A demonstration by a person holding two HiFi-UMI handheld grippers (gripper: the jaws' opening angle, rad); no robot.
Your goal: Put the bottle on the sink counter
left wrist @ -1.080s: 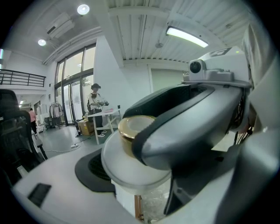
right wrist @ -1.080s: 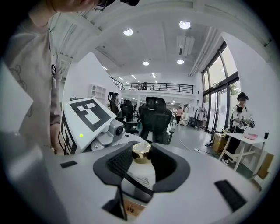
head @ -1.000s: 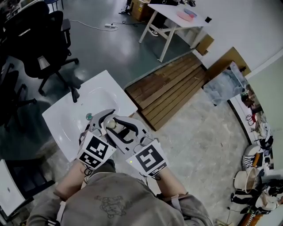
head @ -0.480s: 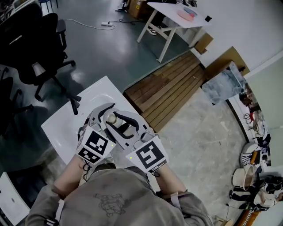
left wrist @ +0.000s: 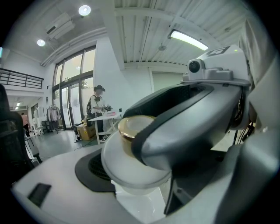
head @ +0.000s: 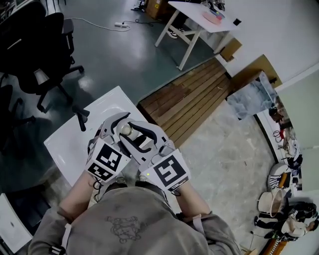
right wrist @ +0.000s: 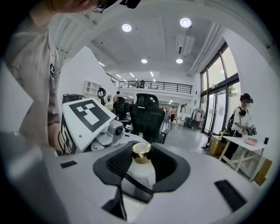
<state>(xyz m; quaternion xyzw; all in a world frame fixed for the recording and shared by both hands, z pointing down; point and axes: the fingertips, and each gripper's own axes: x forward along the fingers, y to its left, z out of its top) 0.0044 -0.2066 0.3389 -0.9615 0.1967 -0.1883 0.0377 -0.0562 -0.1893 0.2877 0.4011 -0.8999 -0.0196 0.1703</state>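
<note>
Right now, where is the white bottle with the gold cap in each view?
Head view: white bottle with gold cap left of centre, above the white sink.
Left gripper view: centre, close up.
Right gripper view: lower centre, between the jaws.
Shared landmark: white folding table.

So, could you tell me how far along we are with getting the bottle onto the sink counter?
Done: the bottle is picked up and clamped between the right gripper's pads, with one pad of the left gripper against it too. In hand: it is held over the white sink counter. Left: lower it onto a bare part of the counter and let go.
</note>
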